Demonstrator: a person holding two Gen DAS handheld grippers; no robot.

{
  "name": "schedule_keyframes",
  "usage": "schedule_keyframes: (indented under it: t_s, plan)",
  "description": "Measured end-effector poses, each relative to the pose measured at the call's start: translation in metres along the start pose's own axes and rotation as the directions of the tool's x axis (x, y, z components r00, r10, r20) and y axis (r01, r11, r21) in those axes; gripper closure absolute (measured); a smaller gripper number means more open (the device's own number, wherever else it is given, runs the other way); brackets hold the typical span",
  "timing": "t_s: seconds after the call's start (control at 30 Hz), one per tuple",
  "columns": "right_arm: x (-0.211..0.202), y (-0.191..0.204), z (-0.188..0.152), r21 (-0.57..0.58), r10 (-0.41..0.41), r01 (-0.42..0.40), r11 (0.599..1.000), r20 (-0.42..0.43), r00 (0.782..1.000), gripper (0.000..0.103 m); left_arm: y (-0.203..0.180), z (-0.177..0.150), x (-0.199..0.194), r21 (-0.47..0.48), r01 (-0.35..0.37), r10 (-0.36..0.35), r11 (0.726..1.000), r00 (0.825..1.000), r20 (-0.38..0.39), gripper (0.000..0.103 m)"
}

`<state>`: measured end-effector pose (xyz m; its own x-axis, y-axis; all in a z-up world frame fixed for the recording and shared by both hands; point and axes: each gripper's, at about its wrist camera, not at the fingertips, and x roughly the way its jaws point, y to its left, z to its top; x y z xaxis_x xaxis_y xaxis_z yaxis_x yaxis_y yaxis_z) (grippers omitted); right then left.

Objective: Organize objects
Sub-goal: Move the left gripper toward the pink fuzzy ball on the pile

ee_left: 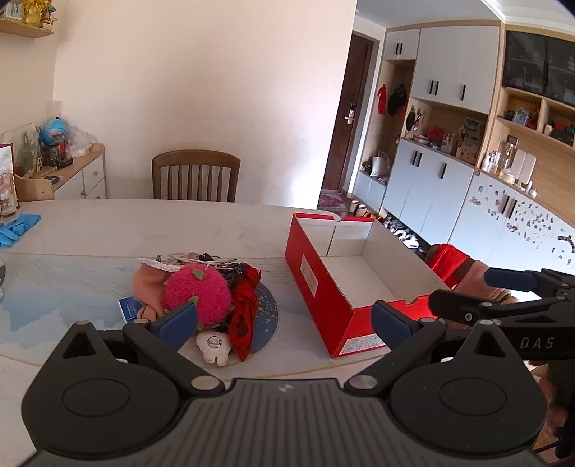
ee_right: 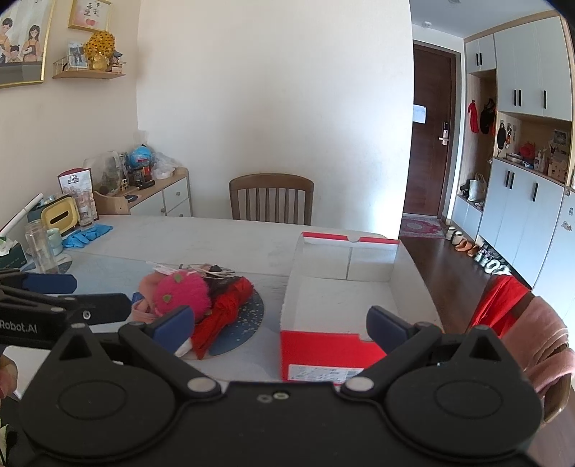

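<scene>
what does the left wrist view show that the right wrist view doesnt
Only the left wrist view: the small white plush toy at the pile's near edge, and the dark glass-fronted cabinet.

Only the right wrist view: the yellow tissue box, the clear glass jar, the framed wall pictures.

Both: the empty red shoebox, the fuzzy pink plush ball, the wooden chair, both grippers open.

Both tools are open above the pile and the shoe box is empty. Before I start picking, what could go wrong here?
1. The pile is tangled: cables lie across the pink plush ball and red cloth, so lifting one may drag others off the mat.
2. The red box sits near the table edge; a bump might push it off.
3. The left tool and right tool are close together and could collide.
</scene>
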<state>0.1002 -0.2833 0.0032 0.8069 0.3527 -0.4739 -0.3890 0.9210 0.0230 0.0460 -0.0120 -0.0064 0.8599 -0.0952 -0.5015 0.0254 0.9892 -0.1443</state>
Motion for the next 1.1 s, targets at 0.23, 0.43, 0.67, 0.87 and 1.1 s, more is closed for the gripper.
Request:
schedule_keyframes:
  t_s: [0.23,0.43,0.67,0.87,1.1]
  plan:
    - [0.027,-0.032,0.009,-0.007,-0.032,0.032,0.999,-0.032,0.999,0.001,-0.009,0.008,0.031,0.006,-0.056,0.056,0.998,0.997,-0.045,0.000]
    - [0.056,-0.070,0.015,-0.029,-0.062,0.061,0.998,-0.060,0.996,0.001,-0.003,0.017,0.064,-0.024,-0.125,0.123,0.992,0.990,-0.073,0.000]
    - [0.096,-0.111,0.015,-0.050,-0.096,0.090,0.995,-0.123,0.988,0.002,0.005,0.026,0.099,-0.018,-0.192,0.190,0.981,0.977,-0.096,0.000]
    - [0.126,-0.144,0.015,-0.051,-0.105,0.097,0.994,-0.171,0.980,0.005,0.006,0.026,0.127,0.008,-0.232,0.231,0.973,0.964,-0.130,0.000]
    - [0.159,-0.168,0.009,-0.051,-0.100,0.089,0.995,-0.270,0.958,0.015,0.014,0.025,0.151,0.022,-0.299,0.298,0.954,0.940,-0.164,0.000]
